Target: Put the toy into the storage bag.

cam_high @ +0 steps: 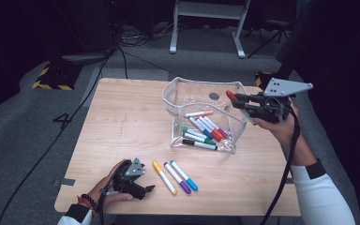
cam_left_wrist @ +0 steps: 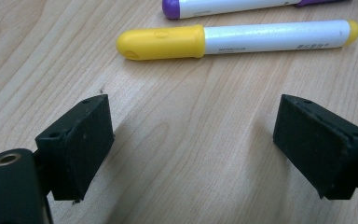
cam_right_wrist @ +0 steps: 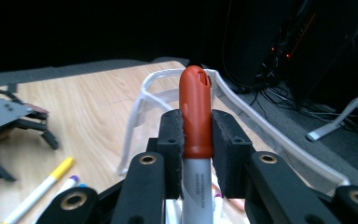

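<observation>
My right gripper (cam_high: 238, 101) hangs over the right rim of a clear plastic pouch (cam_high: 178, 93), shut on a red-capped marker (cam_right_wrist: 196, 112) whose cap sticks out past the pads. Several coloured markers (cam_high: 201, 129) lie inside the pouch. Three markers lie on the table in front: yellow (cam_high: 164, 177), purple (cam_high: 177, 177) and blue (cam_high: 184, 175). My left gripper (cam_high: 146, 189) rests low on the table just left of them, open, with bare wood between its pads (cam_left_wrist: 81, 140). The yellow marker (cam_left_wrist: 233, 39) lies just ahead of those jaws.
The wooden table (cam_high: 122, 126) has bare surface on its left half. A table's white legs (cam_high: 206, 28) stand on the grey floor behind. Black cables (cam_high: 75, 117) trail off the table's left side.
</observation>
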The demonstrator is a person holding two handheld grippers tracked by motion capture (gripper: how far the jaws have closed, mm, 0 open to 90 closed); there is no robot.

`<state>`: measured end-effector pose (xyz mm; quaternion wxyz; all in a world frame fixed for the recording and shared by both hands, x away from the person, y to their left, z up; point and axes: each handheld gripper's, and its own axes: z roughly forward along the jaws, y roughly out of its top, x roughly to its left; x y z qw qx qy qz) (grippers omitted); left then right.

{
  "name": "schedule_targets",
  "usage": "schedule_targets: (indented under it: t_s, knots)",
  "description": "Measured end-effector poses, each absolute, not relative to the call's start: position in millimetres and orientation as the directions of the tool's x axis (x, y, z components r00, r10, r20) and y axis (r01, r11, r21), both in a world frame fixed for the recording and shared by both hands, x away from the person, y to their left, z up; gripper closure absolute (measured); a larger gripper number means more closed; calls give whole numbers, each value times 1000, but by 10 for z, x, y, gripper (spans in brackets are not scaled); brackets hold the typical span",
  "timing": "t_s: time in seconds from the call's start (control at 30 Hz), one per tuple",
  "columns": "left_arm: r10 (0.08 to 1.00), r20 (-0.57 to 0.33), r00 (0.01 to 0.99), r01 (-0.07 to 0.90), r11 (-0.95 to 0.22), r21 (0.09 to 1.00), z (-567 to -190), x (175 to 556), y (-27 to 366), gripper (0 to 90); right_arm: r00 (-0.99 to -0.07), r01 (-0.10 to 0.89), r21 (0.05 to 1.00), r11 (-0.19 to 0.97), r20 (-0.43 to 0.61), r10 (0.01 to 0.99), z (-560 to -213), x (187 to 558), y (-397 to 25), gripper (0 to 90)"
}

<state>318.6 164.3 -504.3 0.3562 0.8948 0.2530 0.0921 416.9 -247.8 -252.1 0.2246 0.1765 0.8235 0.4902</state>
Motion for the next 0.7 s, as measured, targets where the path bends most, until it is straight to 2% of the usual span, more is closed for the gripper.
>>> schedule_targets:
  t_s: [0.2,0.43,0.53,0.6,0.7]
  knots:
    - [519,-16,855,388,-618,683,-5043,3186,1643,124,-838,124,865,487,-172,517,-2526,4527,-2341,748]
    - [519,-16,855,387,-618,684,-5043,3186,1642,124,-842,186,801,569,-168,513,-2787,4902,-2145,748]
    - [519,-15,854,388,-618,684,-5043,3185,1642,124,-844,216,756,618,-174,508,-2902,5019,-2069,748]
    - [523,-14,852,389,-616,685,-5044,3183,1638,123,-830,223,699,679,-229,508,-2979,5059,-2005,748]
    - [523,-15,852,390,-616,685,-5044,3183,1638,123,-841,247,639,728,-231,489,-3075,5094,-1932,748]
